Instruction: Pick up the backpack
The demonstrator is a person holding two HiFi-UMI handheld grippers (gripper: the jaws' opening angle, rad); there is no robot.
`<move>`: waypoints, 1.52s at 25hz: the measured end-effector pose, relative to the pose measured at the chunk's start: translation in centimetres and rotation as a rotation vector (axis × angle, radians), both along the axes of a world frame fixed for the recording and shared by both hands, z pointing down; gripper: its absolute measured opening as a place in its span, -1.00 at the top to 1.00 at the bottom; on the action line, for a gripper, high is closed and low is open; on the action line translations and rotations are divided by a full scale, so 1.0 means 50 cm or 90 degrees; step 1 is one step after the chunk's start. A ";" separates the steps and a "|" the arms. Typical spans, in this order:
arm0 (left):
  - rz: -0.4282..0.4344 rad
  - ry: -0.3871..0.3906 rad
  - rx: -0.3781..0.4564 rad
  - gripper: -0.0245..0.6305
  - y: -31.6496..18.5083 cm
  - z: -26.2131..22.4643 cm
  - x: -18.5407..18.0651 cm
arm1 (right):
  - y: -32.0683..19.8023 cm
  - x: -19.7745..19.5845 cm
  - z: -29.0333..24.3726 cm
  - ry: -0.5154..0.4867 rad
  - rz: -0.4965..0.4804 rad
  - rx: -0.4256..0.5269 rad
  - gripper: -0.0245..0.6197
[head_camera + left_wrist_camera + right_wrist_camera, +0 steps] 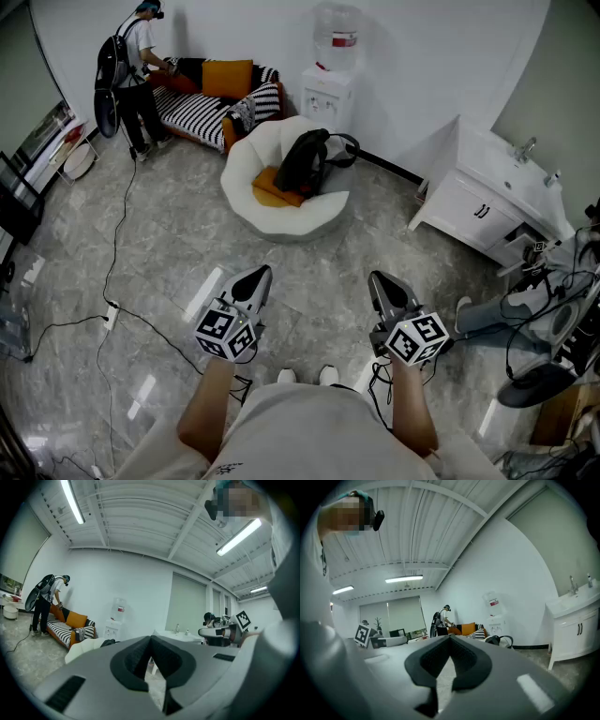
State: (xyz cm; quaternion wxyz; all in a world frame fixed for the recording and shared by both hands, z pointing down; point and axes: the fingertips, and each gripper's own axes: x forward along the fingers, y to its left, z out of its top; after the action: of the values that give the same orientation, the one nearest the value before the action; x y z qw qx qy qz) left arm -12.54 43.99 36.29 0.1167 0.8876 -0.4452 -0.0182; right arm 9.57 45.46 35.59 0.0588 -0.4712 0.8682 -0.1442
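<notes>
The backpack [107,642] is mostly hidden, apparently just its top showing, behind the left gripper [151,638].

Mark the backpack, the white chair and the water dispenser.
backpack [302,159]: head view, middle of its black body.
white chair [246,167]: head view, bare left rim.
water dispenser [328,96]: head view, white cabinet below the bottle.

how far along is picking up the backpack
Done: nothing yet. The backpack lies untouched on the white chair across the floor. In hand: nothing; the left gripper and the right gripper are both shut and empty, held level well short of the chair. Left: walk over, open a gripper, grip the backpack and lift it.
</notes>
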 end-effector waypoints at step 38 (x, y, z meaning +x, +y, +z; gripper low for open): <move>0.044 -0.005 0.023 0.94 0.011 0.020 -0.117 | 0.009 -0.136 0.006 0.002 0.007 0.009 0.91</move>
State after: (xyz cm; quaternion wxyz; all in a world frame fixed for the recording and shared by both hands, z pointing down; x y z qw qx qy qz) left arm -18.38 44.54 37.30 0.0997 0.9044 -0.4145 -0.0189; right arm 2.78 45.91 35.91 0.0616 -0.4759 0.8666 -0.1372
